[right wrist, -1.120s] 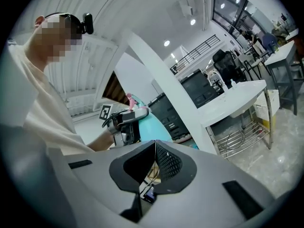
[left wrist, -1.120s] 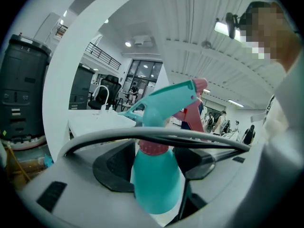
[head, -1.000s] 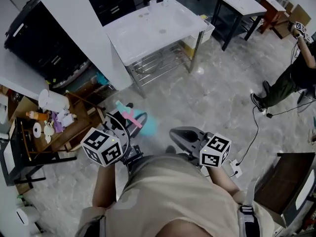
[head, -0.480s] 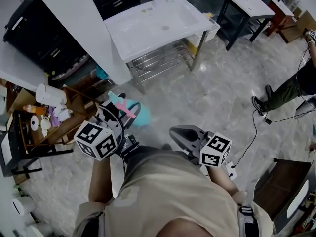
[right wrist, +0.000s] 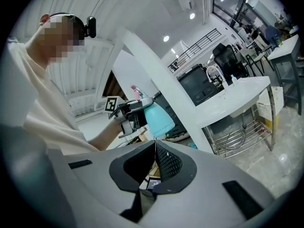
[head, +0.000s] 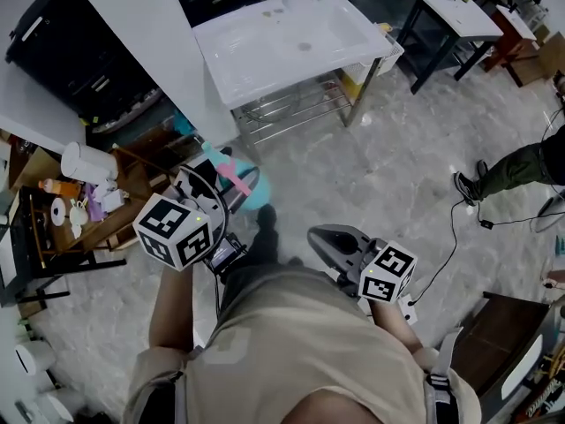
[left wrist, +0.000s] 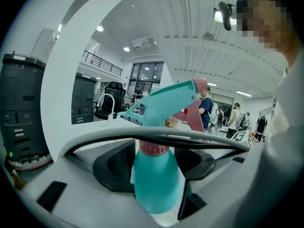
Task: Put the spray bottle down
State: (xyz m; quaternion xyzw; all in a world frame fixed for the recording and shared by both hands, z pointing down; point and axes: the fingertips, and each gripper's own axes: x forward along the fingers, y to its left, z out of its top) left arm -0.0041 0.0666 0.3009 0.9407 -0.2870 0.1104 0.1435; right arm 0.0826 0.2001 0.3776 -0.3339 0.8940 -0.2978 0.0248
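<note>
Left gripper (left wrist: 156, 167) clamped on the spray bottle (left wrist: 159, 191), on its teal body just under the pink collar (left wrist: 153, 149); right gripper (right wrist: 155, 148) closed, empty. Bottle judged light, stiff, smooth plastic, likely top-heavy; best held below the collar.

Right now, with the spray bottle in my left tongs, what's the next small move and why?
Probably carry it forward toward the white sink before lowering: the left tongs grip the spray bottle in the air above the floor, with no surface under it yet. The right tongs are shut and empty.
</note>
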